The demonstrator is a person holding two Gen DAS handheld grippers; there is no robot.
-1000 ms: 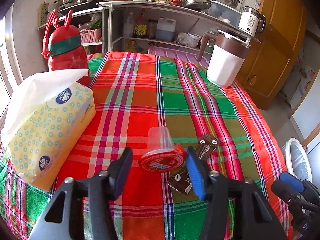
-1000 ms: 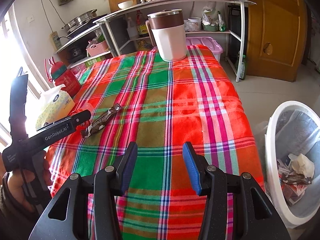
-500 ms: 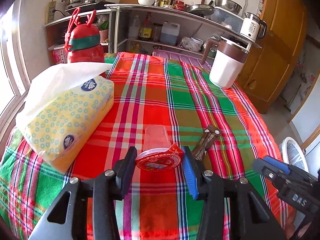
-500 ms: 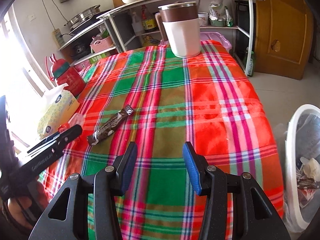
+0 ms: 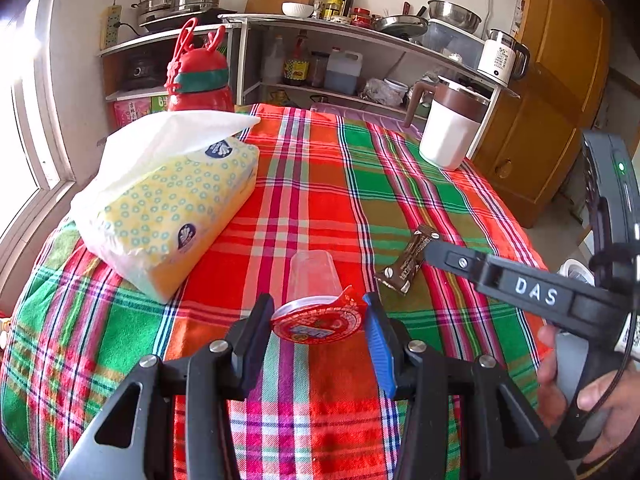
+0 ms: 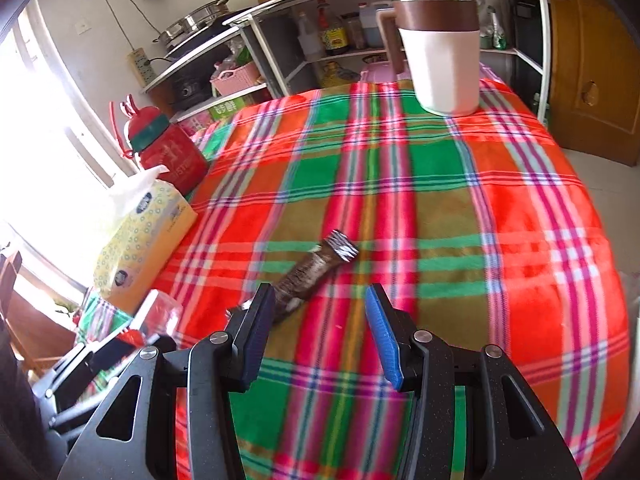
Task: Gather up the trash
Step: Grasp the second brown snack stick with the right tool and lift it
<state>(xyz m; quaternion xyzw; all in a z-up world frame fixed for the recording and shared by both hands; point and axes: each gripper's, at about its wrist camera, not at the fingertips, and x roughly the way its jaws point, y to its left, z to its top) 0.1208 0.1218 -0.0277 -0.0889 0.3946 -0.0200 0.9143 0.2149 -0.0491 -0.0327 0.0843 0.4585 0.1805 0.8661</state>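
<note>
The clear plastic cup point(image 5: 316, 276) with its peeled red foil lid point(image 5: 318, 322) lies on its side at the near middle of the plaid tablecloth point(image 5: 320, 184), lid end toward me. I have the left gripper point(image 5: 318, 320) set around that lid end; its jaws bracket the rim, yet I cannot tell whether the pads already press on it. I judge the cup light, thin-walled and easily crushed, so I would take it across the stiffer rim rather than the soft body, and the loose foil may slip. Just right of the cup lies a brown snack wrapper point(image 6: 316, 270), flat, crinkly and nearly weightless by my reading; I would pinch it across its narrow middle. The right gripper point(image 6: 318, 320) stands open and empty directly before the wrapper, its left finger overlapping the wrapper's near end in the right wrist view. Farther left sit a yellow tissue pack point(image 5: 172, 208) and a red bottle point(image 5: 200, 80); a white jug with a brown lid point(image 5: 448, 132) stands at the far right corner.
</note>
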